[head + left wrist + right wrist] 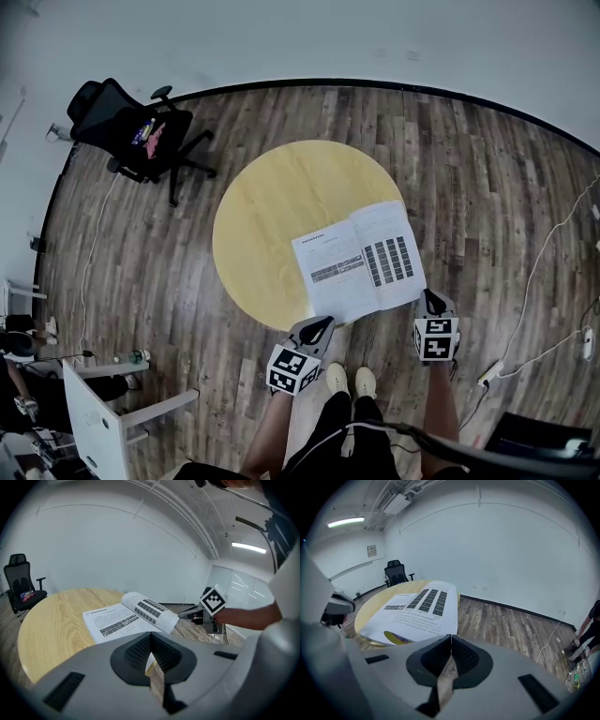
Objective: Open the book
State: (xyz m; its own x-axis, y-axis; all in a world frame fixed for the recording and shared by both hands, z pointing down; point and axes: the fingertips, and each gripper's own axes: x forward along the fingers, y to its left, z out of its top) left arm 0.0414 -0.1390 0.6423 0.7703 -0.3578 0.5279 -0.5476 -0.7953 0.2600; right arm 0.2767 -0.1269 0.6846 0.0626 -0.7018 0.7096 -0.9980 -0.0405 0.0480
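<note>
The book (356,261) lies open on the round yellow table (272,206), at the table's near right edge, its printed pages up and its near corner past the rim. My left gripper (322,324) hovers just off the book's near left corner, jaws shut and empty. Off the near right corner sits my right gripper (429,299), also shut with nothing in it. In the left gripper view the jaws (150,636) meet below the book (129,616), with the right gripper (188,614) beyond it. In the right gripper view the closed jaws (451,637) point at the book (417,609).
A black office chair (141,136) stands on the wood floor at the far left. A white piece of furniture (94,412) is at the near left. Cables (539,272) and a power strip (492,373) lie on the floor at the right. The person's shoes (349,380) are below the table edge.
</note>
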